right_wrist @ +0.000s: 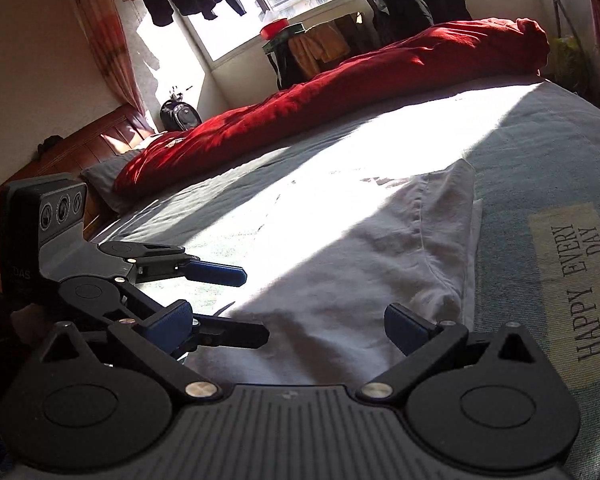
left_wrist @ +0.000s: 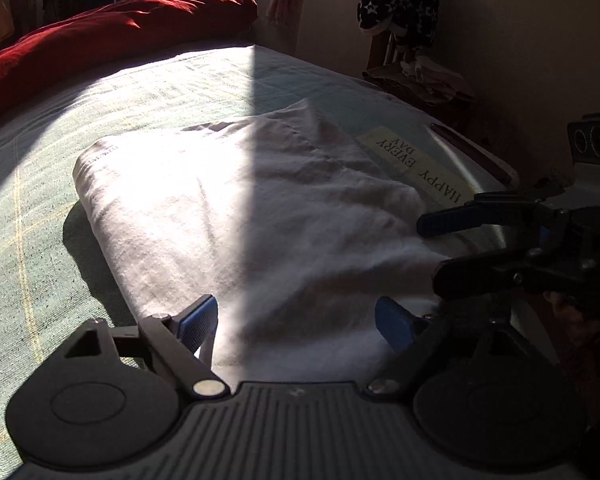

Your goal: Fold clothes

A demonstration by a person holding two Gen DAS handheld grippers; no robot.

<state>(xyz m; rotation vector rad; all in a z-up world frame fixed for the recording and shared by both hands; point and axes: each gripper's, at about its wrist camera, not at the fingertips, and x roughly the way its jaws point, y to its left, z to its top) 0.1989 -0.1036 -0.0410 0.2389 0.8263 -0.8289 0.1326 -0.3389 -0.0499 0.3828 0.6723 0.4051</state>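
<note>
A white garment (left_wrist: pixel 240 208) lies folded in a rough rectangle on the pale green bed cover (left_wrist: pixel 40 220), half in sun and half in shade. My left gripper (left_wrist: pixel 296 324) hangs open just over the garment's near edge, with cloth showing between its blue pads but not pinched. My right gripper (left_wrist: pixel 430 254) comes in from the right by the garment's near right corner, open. In the right wrist view the right gripper (right_wrist: pixel 288 326) stands open over the white garment (right_wrist: pixel 360 264), and the left gripper (right_wrist: pixel 254 306) sits open close to its left.
A rolled red duvet (right_wrist: pixel 340 88) runs along the far side of the bed. A "HAPPY EVERY DAY" label (right_wrist: pixel 572 280) is sewn on the cover beside the garment. A chair with piled clothes (left_wrist: pixel 416 76) stands past the bed's edge. A wooden headboard (right_wrist: pixel 80 148) is at left.
</note>
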